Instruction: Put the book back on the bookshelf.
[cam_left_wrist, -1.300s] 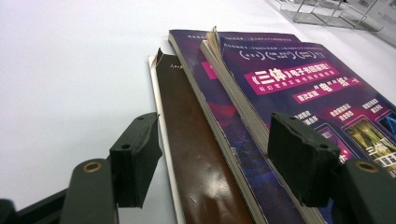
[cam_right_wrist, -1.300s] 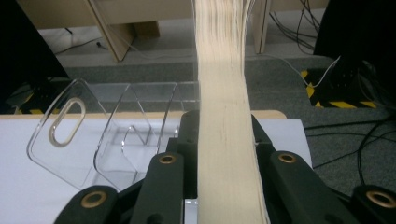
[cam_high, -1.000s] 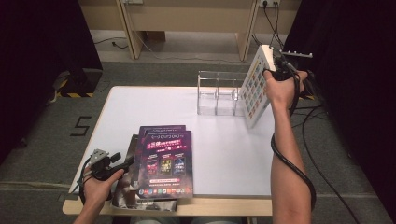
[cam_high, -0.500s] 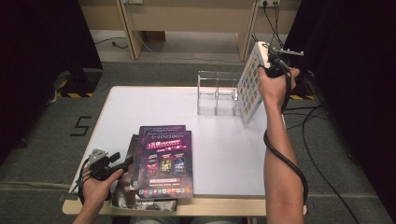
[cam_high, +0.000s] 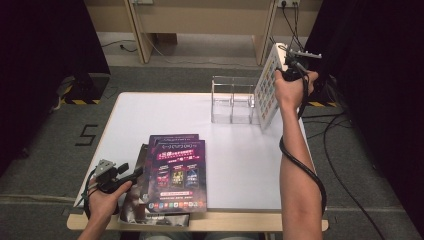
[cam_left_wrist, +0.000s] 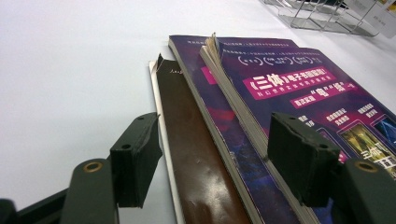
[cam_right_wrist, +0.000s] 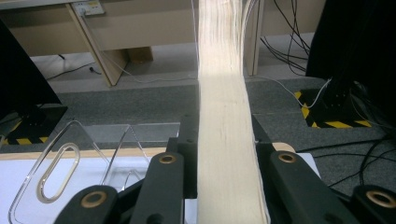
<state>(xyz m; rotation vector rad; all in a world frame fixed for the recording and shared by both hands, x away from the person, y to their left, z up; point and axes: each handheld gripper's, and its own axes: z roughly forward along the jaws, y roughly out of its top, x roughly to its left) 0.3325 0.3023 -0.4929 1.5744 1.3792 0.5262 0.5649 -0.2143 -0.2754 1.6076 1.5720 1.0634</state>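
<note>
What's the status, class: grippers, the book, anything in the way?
Right gripper shut on white book, tilted beside clear rack. Left gripper open at purple book stack. Nothing blocking the rack.

books (cam_high: 177, 172): purple, magenta banner | held book (cam_high: 266, 92): white, coloured squares | table (cam_high: 160, 112): white

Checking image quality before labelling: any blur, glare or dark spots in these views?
High view: soft overall, curtains at both sides near black, white table bright. Left gripper view: table washed out, near jaws soft, top book cover sharp. Right gripper view: upper page edges of the held book overexposed and streaked, clear rack reflective.
</note>
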